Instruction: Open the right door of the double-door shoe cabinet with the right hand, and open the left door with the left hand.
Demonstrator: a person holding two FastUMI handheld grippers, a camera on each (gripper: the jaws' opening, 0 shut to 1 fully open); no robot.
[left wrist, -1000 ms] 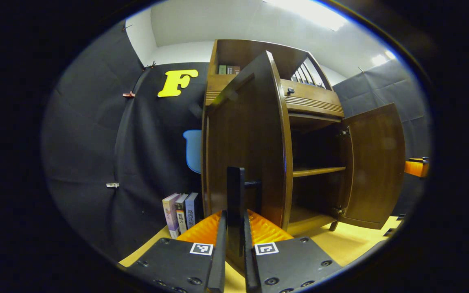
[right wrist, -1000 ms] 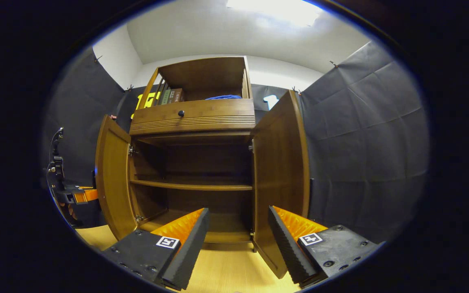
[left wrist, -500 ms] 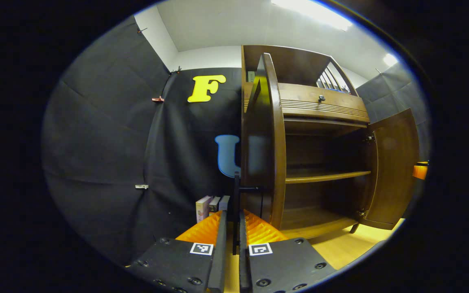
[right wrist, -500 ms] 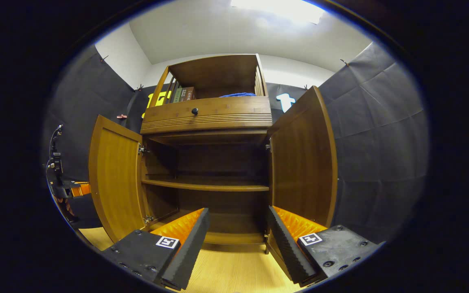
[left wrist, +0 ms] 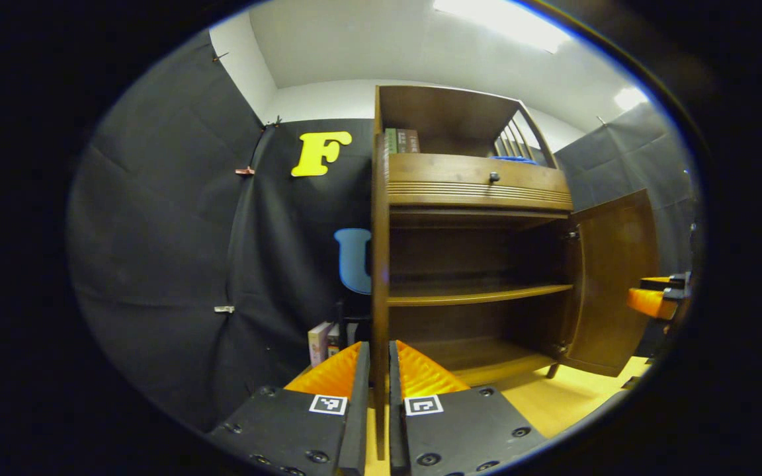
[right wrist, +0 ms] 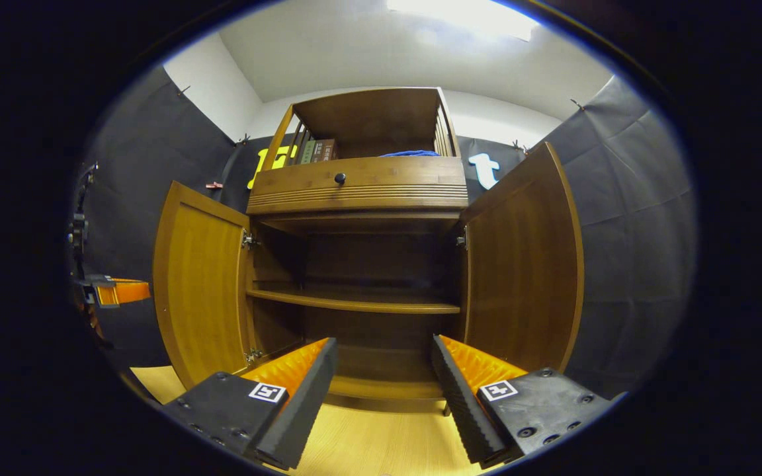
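Both cabinet doors swung wide

Our left gripper (left wrist: 375, 396) pinches the left door (left wrist: 378, 277) edge-on; right gripper (right wrist: 381, 396) hangs apart before the right door (right wrist: 523, 277). Let go gently, straight back.

- shoe cabinet (right wrist: 361, 192): brown wood, smooth, slightly glossy
- floor (right wrist: 368, 449) below the shoe cabinet: pale wood-grain
- fingers (right wrist: 301, 390): ribbed matt black pads, orange plastic backing
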